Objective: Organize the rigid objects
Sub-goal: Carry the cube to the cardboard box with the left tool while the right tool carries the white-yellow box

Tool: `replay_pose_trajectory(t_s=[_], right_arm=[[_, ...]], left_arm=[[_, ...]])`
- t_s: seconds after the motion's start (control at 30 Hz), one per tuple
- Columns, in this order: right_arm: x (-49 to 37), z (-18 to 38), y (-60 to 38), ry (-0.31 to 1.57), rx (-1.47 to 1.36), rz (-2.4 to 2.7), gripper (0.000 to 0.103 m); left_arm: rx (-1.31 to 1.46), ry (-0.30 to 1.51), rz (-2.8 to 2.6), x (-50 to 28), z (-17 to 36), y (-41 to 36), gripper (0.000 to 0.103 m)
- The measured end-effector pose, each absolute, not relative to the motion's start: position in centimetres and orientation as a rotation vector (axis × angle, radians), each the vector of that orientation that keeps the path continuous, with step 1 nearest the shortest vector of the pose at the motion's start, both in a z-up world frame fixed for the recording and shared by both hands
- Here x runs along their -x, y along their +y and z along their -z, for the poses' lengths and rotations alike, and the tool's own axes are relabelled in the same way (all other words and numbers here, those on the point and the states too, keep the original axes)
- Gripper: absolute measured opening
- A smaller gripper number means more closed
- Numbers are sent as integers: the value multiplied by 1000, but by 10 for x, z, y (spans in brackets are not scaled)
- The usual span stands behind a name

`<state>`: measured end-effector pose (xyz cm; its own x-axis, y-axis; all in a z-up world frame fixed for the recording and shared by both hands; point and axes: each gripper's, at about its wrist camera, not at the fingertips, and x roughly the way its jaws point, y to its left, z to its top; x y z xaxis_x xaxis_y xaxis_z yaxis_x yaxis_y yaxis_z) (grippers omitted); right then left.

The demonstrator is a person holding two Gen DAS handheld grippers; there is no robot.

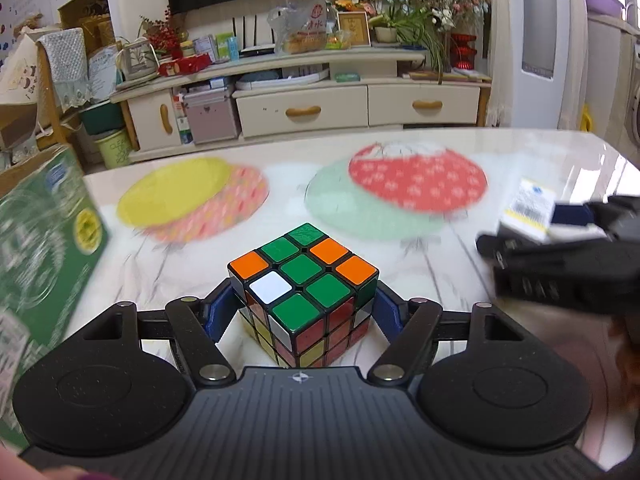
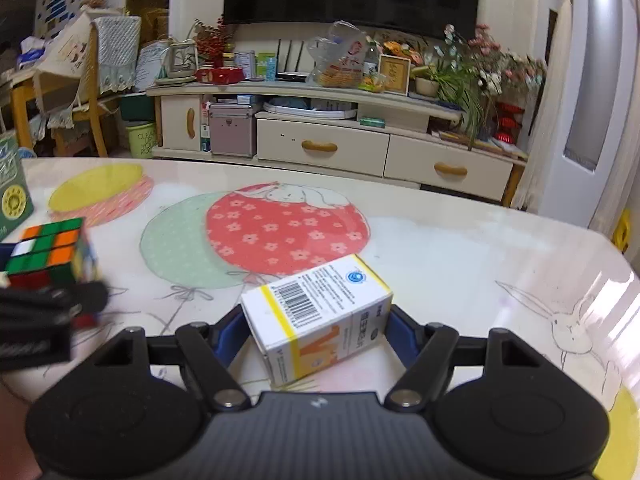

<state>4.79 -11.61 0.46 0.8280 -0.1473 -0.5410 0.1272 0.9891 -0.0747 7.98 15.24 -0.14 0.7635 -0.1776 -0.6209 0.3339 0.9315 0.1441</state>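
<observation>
The left claw (image 1: 304, 312) stands a good way open with the puzzle cube (image 1: 304, 296) set between its blue pads (image 1: 218, 316); both pads meet the cube's side faces, so it is gripped, with a corner of the cube turned toward the camera and its green, orange and white top face showing. The cube sits toward the near edge of the surface (image 1: 400, 280), and the surroundings around it are blurred in the left wrist view. A green carton (image 1: 44, 248) stands at the left edge of the surface. The right claw (image 2: 316, 328) is opened to a middling width around a white and yellow box (image 2: 316, 312) with a barcode on top; the box lies skewed between the pads, and the right pad meets its corner, while on the left side contact is hard to make out. That box is also near the surface's near edge, just this side of the red and green balloon print (image 2: 256, 232).
</observation>
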Motion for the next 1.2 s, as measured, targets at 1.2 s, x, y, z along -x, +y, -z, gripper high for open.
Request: replay_pose_trajectory(t_s=[1.2], right_arm=[[39, 3, -38, 570, 66, 187, 72]], left_arm=[[-233, 723, 326, 14, 3, 218, 89]])
